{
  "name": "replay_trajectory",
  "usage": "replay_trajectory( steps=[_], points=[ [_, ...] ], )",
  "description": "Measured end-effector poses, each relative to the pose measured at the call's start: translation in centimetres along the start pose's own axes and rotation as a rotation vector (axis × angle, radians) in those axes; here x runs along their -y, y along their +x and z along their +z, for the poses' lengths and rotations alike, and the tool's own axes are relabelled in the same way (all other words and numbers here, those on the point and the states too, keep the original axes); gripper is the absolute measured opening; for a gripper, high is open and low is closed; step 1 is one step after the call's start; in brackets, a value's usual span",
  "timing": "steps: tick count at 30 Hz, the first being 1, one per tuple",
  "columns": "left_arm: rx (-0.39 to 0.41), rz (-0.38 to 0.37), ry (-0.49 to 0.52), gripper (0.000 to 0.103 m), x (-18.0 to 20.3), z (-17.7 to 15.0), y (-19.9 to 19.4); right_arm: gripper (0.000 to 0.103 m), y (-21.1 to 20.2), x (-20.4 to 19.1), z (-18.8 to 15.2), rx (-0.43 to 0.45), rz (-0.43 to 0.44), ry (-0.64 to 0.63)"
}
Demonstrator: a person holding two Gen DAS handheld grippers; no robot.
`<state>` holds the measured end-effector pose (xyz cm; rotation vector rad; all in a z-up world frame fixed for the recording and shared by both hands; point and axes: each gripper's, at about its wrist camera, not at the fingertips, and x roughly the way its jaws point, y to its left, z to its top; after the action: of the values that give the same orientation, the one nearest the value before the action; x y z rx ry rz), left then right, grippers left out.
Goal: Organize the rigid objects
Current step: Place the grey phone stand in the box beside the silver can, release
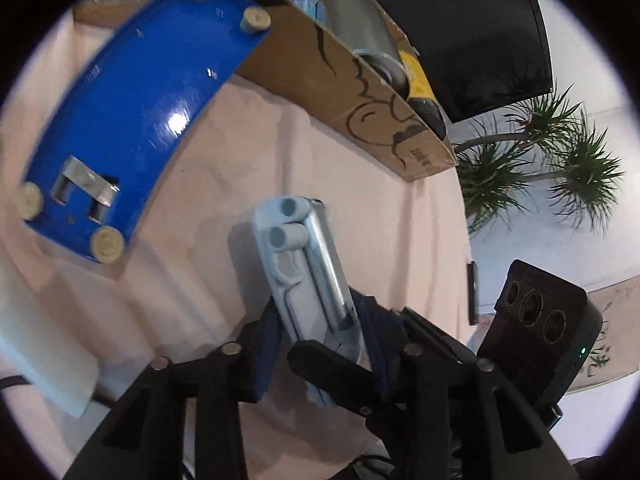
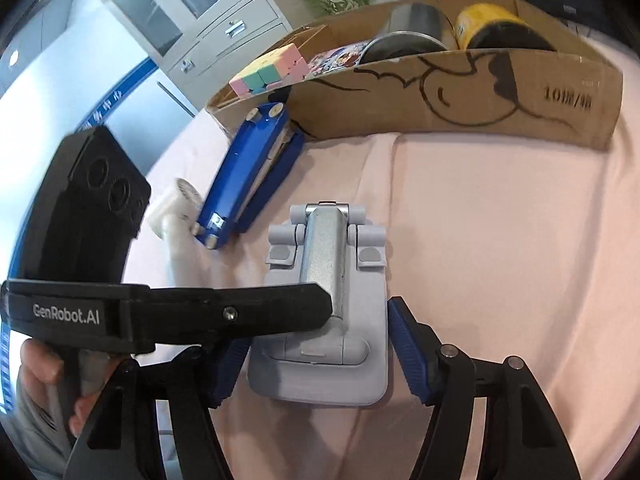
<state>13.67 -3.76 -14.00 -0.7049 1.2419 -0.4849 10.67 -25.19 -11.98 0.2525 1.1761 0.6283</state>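
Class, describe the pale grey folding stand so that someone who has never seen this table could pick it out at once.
Start at the long cardboard box at the back of the pink cloth. In front of it, nearest the cameras, lies the grey stand, with the left tool closed on it. Unlike the glossy blue stapler beside it, it is matte pale grey with a silver metal hinge bar down its middle.

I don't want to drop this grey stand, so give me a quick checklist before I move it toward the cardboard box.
1. Left gripper shut on the grey stand: ok, pads on both sides.
2. Right gripper gripping the stand: not ok, pads stand apart from its edges.
3. Stand folded flat: ok.
4. Free space in the cardboard box: cannot tell; cube, cans and jar fill the visible part.
5. Blue stapler out of the way: ok, off to the side.
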Motion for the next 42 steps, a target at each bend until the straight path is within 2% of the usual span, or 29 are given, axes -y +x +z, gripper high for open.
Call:
replay_trajectory(
  steps=[2,6,9,13,17,22,23,24,27,29,32,36,40,42],
  points=[
    [0.034,0.012,0.023,0.028,0.7,0.3,-1.2,0.064,-0.4,-0.5,0.2,0.021,0.032,0.014],
    [0.124,0.008,0.094,0.028,3.2,2.4,-4.9,0.064,-2.9,-3.4,2.9,0.126,0.040,-0.049],
    [0.190,0.022,0.172,0.028,5.6,5.7,-7.8,0.064,-4.6,-5.2,6.9,0.228,0.052,-0.093],
    [0.236,0.063,0.236,0.028,7.6,11.0,-10.1,0.064,-4.9,-6.2,12.0,0.294,0.043,-0.104],
    [0.204,0.089,0.218,0.028,7.3,16.2,-9.6,0.064,-2.5,-5.6,16.4,0.281,0.035,-0.052],
    [0.098,0.101,0.176,0.028,4.8,19.8,-6.7,0.063,0.4,-3.4,18.4,0.227,-0.013,0.042],
    [0.077,0.116,0.184,0.028,4.6,20.0,-5.9,0.049,1.3,-3.2,18.8,0.222,-0.002,0.049],
    [0.066,0.136,0.188,0.025,4.5,20.2,-5.4,0.047,1.9,-3.0,18.9,0.204,-0.023,0.052],
    [0.042,0.163,0.193,0.025,4.4,20.5,-4.9,0.047,2.4,-3.5,18.8,0.205,-0.074,0.034],
    [0.058,0.144,0.199,0.029,4.3,20.3,-5.8,0.048,2.6,-3.6,18.8,0.204,-0.081,0.025],
    [0.110,0.136,0.235,0.029,4.4,19.3,-8.2,0.048,2.6,-3.1,18.5,0.207,-0.090,0.033],
    [0.174,0.168,0.262,0.029,3.7,17.7,-11.2,0.048,2.7,-2.9,19.0,0.208,-0.113,0.009],
    [0.256,0.240,0.268,0.031,2.5,16.2,-13.4,0.047,3.1,-3.0,21.1,0.201,-0.205,-0.057],
    [0.309,0.270,0.262,0.033,2.2,15.3,-14.7,0.040,4.5,-3.2,22.5,0.161,-0.281,-0.110]
  ],
)
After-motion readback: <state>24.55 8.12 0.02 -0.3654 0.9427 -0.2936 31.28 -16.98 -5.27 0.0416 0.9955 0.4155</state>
